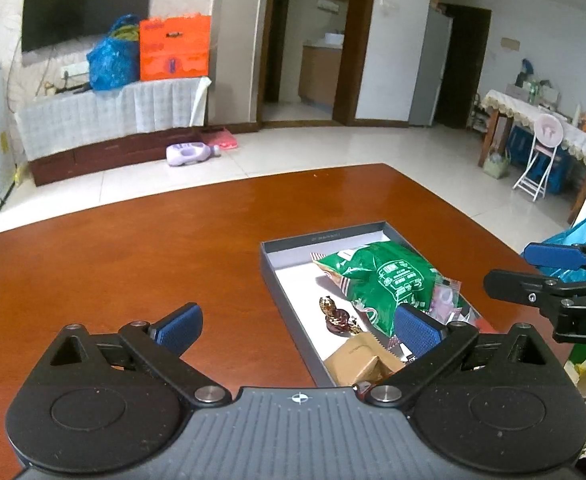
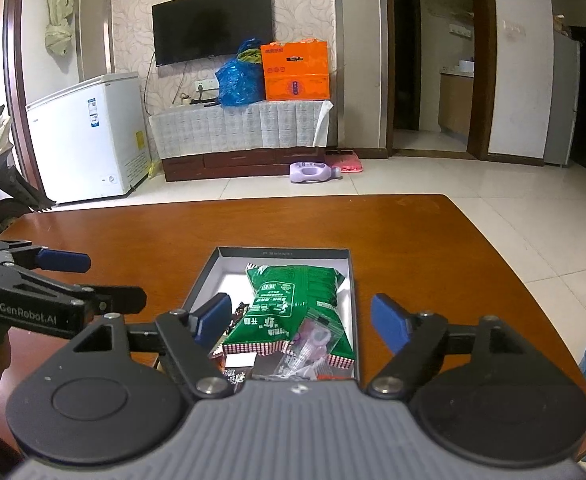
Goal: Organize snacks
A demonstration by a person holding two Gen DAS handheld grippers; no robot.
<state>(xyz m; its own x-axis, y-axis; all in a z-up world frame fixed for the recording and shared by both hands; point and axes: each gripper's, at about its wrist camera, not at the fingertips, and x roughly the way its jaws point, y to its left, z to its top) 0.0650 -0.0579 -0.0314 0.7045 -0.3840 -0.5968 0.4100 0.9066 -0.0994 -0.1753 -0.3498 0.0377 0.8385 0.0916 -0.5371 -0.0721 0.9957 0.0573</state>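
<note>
My left gripper (image 1: 299, 326) stands as wide as it goes and holds nothing; bare table (image 1: 113, 264) lies under its left pad, while its right pad hangs over the near left corner of the box (image 1: 271, 276). The right gripper (image 2: 301, 316) is also open and empty, straddling the box from above, with the snacks below and ahead of its pads, not touching them.

In the box, from the left: a small gold-wrapped sweet (image 1: 333, 312), hard and slippery, I judge, best pinched across its middle. Next, the green bag (image 2: 289, 304), lying flat along the box; it looks light, puffy and crinkly, so I'd take it by a sealed end, gently. On its near right corner rests a clear packet (image 2: 311, 340), soft and thin.
</note>
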